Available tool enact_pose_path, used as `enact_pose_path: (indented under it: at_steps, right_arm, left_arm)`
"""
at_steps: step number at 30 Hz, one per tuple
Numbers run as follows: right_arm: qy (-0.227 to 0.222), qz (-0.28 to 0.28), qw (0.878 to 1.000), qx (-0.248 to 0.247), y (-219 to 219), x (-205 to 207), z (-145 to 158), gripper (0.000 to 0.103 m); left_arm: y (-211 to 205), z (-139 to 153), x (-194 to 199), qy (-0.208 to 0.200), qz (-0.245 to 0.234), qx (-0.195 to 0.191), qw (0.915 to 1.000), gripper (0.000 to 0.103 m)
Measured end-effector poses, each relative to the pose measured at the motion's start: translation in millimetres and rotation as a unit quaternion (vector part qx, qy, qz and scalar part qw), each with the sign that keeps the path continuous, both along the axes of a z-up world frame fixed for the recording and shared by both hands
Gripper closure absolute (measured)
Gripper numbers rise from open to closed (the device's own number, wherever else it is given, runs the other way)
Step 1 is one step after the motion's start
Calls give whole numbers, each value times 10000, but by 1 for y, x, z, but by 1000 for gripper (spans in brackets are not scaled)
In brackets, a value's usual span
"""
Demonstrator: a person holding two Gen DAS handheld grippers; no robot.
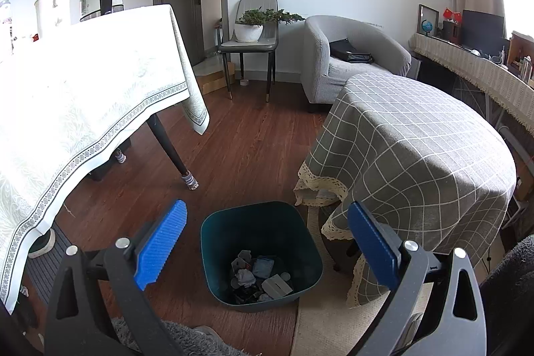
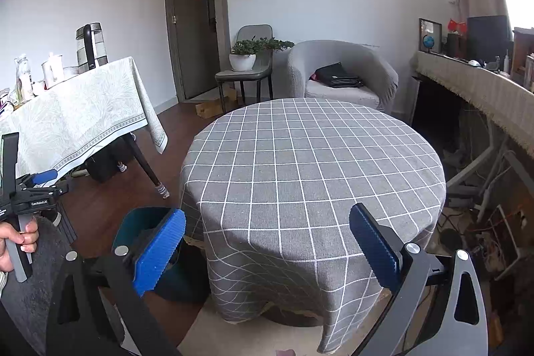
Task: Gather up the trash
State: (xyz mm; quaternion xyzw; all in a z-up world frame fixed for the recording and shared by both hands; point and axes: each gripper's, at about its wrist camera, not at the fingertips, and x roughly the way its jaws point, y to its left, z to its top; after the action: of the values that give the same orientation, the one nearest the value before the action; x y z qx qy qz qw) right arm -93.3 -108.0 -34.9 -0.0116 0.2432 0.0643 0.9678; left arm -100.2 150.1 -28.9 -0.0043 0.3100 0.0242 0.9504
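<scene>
Both grippers wide, nothing held. L gripper (image 1: 267,242) hovers right over the dark green bin (image 1: 260,256) w/ trash inside, on floor, near left of the round table (image 2: 313,162). R gripper (image 2: 267,252) faces the bare tabletop; bin lies to its left, so L is nearer

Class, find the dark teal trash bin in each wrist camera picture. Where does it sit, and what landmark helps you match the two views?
Left wrist: trash bin bottom centre, on the floor.
Right wrist: trash bin lower left, partly hidden behind a blue finger.
Shared landmark: the round table's grey checked cloth beside it.
</scene>
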Motion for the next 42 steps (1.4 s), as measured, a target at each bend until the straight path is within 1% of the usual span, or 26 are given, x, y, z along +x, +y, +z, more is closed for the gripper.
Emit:
enact_pose_path:
  at_steps: [13, 42]
  right_arm:
    - [-35, 6, 10000, -20, 5, 0, 0, 3]
    - [-21, -4, 10000, 17, 6, 0, -1, 3]
  left_arm:
    - [1, 0, -2, -6, 16, 55, 10000, 4]
    - [3, -1, -3, 22, 32, 24, 10000, 4]
